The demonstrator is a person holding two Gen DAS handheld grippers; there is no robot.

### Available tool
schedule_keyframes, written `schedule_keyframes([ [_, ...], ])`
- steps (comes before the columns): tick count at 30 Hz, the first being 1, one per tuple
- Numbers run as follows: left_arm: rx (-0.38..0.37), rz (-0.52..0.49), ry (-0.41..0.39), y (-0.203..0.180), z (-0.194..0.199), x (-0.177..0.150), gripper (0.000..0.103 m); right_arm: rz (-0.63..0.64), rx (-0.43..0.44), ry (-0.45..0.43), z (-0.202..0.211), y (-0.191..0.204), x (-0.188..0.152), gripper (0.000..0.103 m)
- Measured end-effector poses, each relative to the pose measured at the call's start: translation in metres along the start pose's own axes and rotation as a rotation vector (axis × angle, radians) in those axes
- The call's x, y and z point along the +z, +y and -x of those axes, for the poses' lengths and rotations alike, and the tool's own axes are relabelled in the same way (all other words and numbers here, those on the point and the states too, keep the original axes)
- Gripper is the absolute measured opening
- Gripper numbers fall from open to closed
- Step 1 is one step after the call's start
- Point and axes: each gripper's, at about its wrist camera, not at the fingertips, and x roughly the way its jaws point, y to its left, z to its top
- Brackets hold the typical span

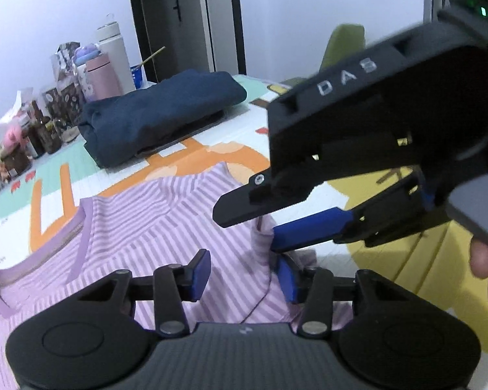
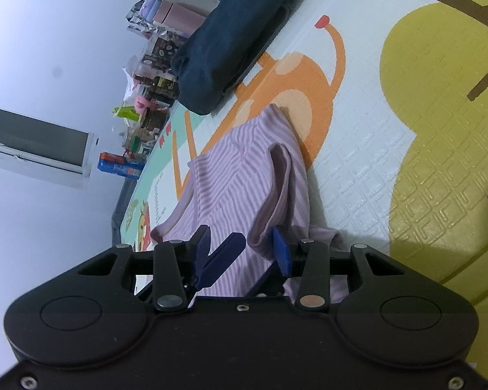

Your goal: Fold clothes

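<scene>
Fingers of the left gripper (image 1: 243, 276) stand about half open, tilted down over the lilac striped shirt (image 1: 146, 227). Flat cloth lies between and under the pads, and they do not press it, though the pad on the right side brushes a bunched bit of fabric. Just beyond them, the right gripper (image 1: 247, 230) comes in from the right. Its fingers are also part open and straddle a raised ridge of the sleeve (image 2: 276, 188). I cannot tell whether the pads truly clamp that ridge or only bracket it.

The sleeve stands on the shirt's right edge, directly at the right fingers and just to the right of the left ones, so the right hand is the nearer. From there the shirt spreads leftward to its collar (image 1: 61, 247), with its long axis running away from both grippers towards the folded navy garment (image 1: 159, 110). The shirt lies on the patterned play mat (image 2: 358, 162), apart from the navy pile, with bottles and jars (image 1: 107, 65) well beyond.

The likely next move is to carry the sleeve leftward across the body, crosswise to that long axis, so the left fingers would have to clear the way or pin the cloth
</scene>
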Motion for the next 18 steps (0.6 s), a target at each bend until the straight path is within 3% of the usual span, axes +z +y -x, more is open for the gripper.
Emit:
schedule_keyframes([
  [8,0.020,0.085,0.001,0.011,-0.004,0.001,0.046,0.001,0.016,-0.004,0.001,0.002,0.005,0.040],
  [15,0.023,0.172,0.027,0.022,-0.008,0.000,0.021,-0.001,0.021,-0.019,0.003,0.000,0.005,0.041],
  [18,0.026,0.184,0.023,0.021,-0.007,-0.002,0.020,-0.007,0.021,-0.028,0.005,-0.002,0.006,0.047],
])
